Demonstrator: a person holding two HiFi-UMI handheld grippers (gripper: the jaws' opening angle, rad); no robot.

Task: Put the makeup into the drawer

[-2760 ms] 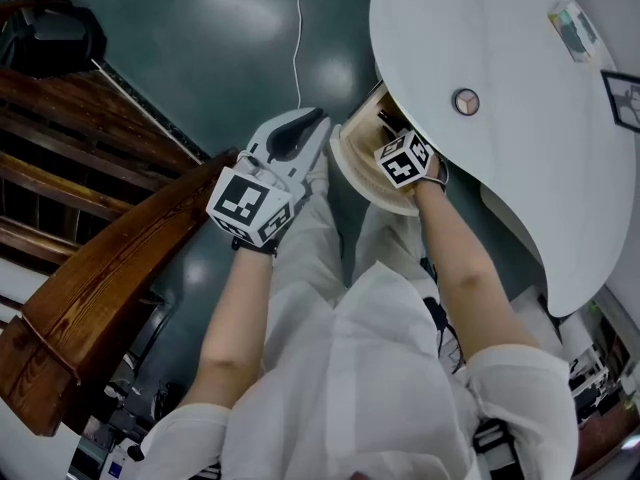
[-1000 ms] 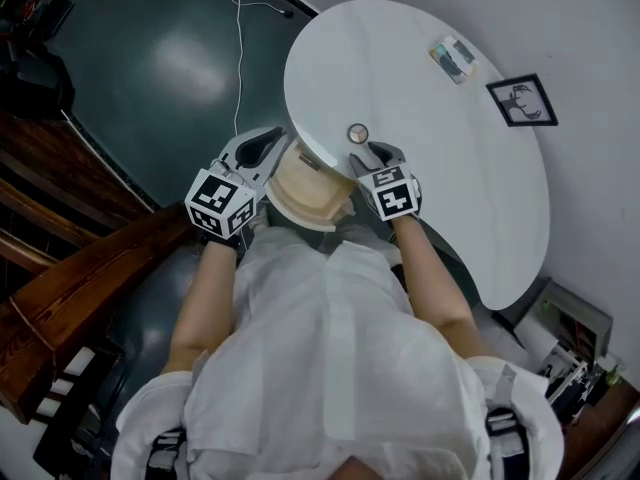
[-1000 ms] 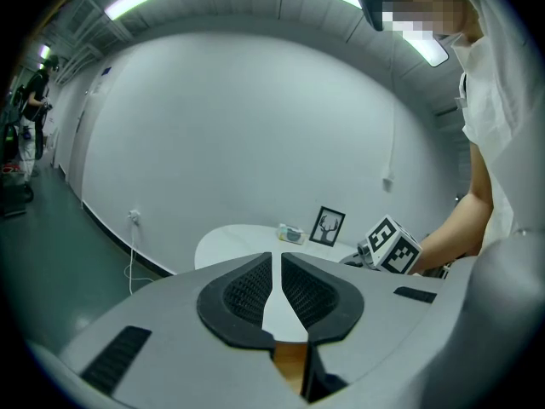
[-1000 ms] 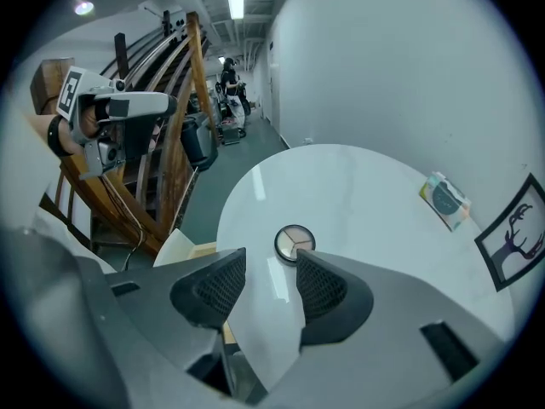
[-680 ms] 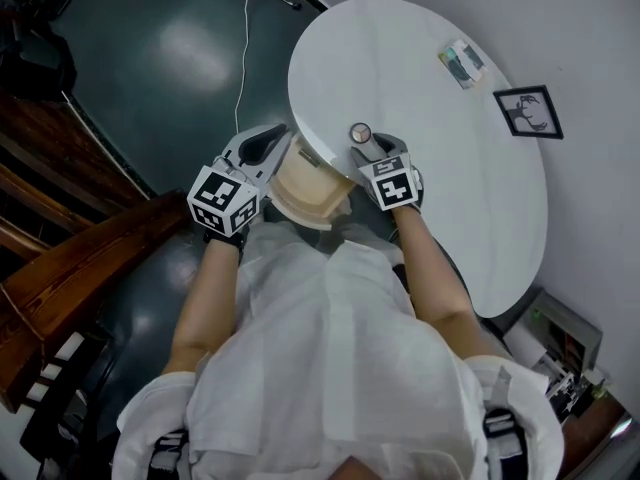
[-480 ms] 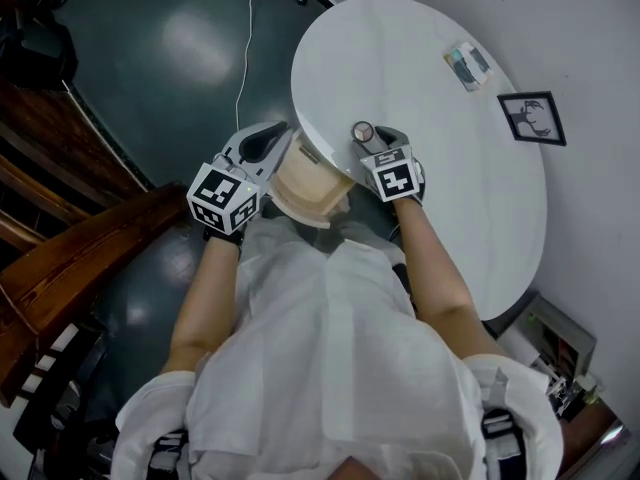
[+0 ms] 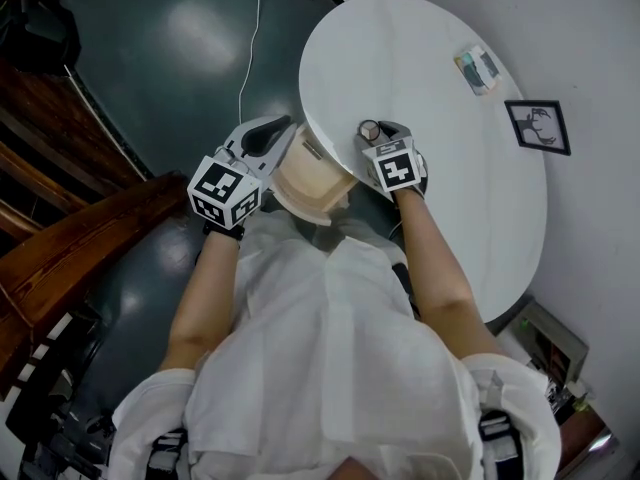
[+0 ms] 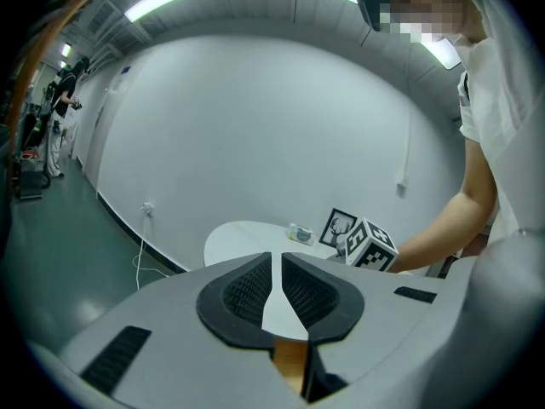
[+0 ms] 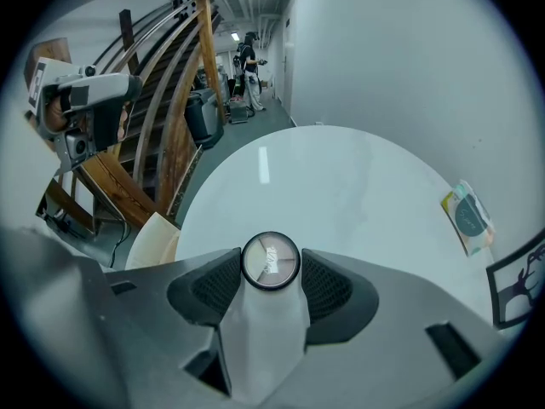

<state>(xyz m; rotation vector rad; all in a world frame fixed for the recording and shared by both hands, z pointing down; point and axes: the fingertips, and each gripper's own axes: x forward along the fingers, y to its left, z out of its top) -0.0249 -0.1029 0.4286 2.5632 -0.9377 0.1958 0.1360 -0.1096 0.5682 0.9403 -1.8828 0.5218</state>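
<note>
A small round makeup compact (image 7: 369, 129) with a dark rim lies on the round white table (image 7: 430, 78) near its front edge. My right gripper (image 7: 374, 135) points steeply down at it. Its jaws stand wide open with the compact (image 9: 270, 261) between the fingertips (image 9: 223, 273), and the pads do not visibly press on it. Under the table edge a curved beige drawer (image 7: 305, 183) stands pulled out. My left gripper (image 7: 283, 128) hangs just left of the drawer, its fingertips (image 8: 255, 267) nearly together and nothing gripped between them.
A flat teal-and-white packet (image 7: 478, 68) and a small framed deer picture (image 7: 540, 126) sit at the table's far side by the wall. A wooden stair rail (image 7: 90, 258) runs along the left. A white cable (image 7: 252, 38) lies on the dark floor.
My right gripper left the drawer, came up over the table edge and sank onto the compact, which now sits between its jaws. The left gripper stayed beside the drawer.
</note>
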